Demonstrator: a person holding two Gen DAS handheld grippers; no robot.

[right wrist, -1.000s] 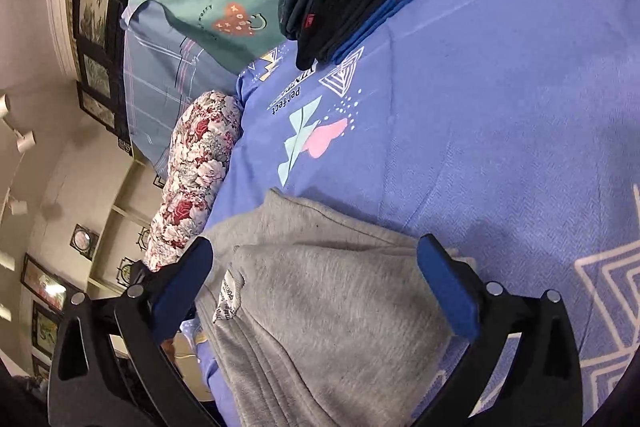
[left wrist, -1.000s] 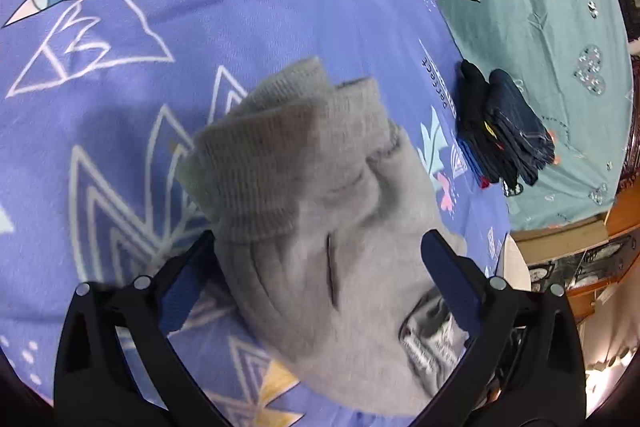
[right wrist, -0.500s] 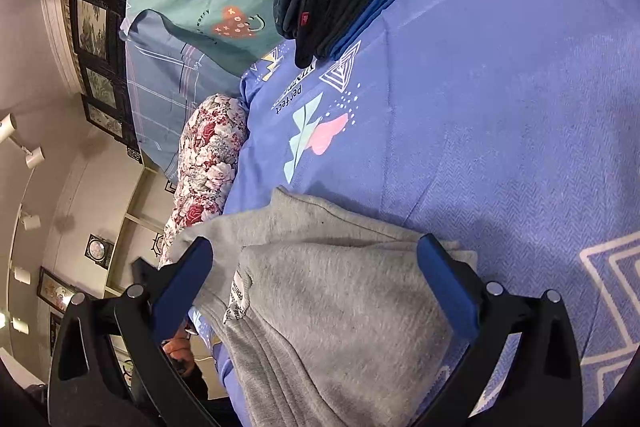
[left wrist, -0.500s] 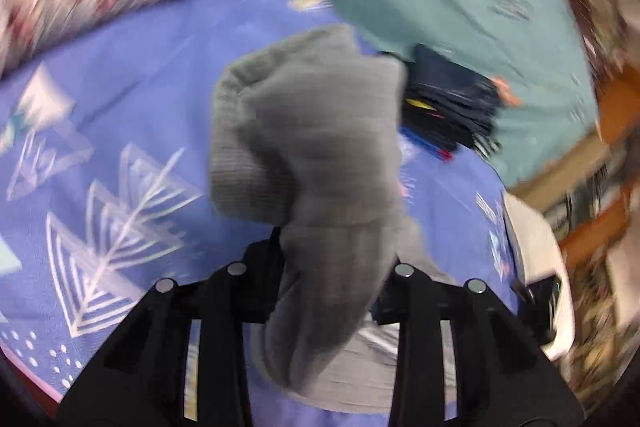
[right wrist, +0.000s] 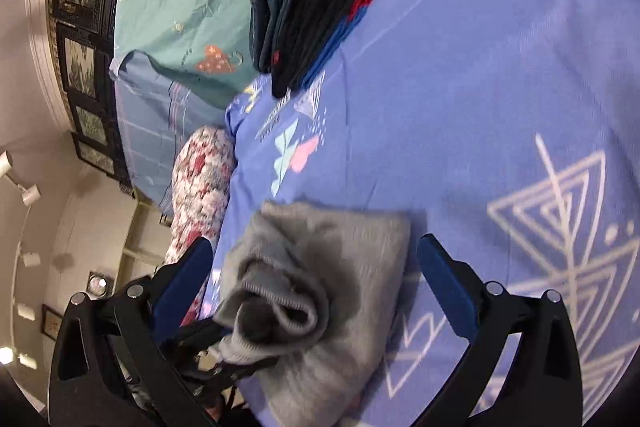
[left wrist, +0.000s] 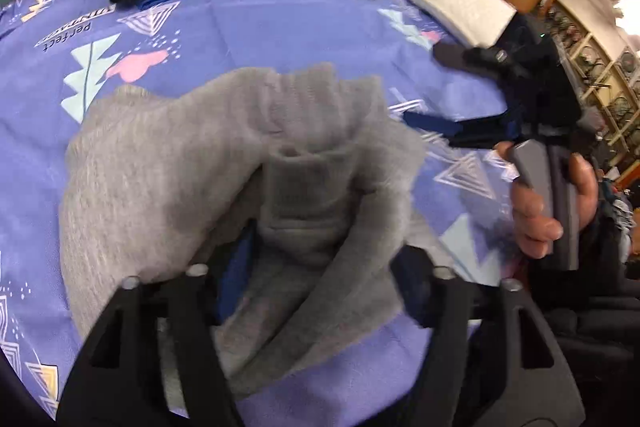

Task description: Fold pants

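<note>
The grey pants [left wrist: 224, 187] lay bunched on the blue patterned bedsheet [left wrist: 280, 27], already partly folded, ribbed cuffs uppermost. The left gripper [left wrist: 316, 267] had its jaws part-closed around a fold of the cuff end; whether it was actually pinching the cloth could not be told. The right gripper [right wrist: 316, 267] stood wide open over the bundle's other side, holding nothing.

The fabric appeared to be thick, soft fleece: light, limp, not slippery, likely to sag and unfold when lifted. The ribbed cuff band [right wrist: 276, 303] looked the firmest place to grip.

Open sheet lay beyond the pants. A stack of folded dark clothes [right wrist: 304, 15] sat well apart, and the bed edge lay near a white pillow [left wrist: 444, 3].
</note>
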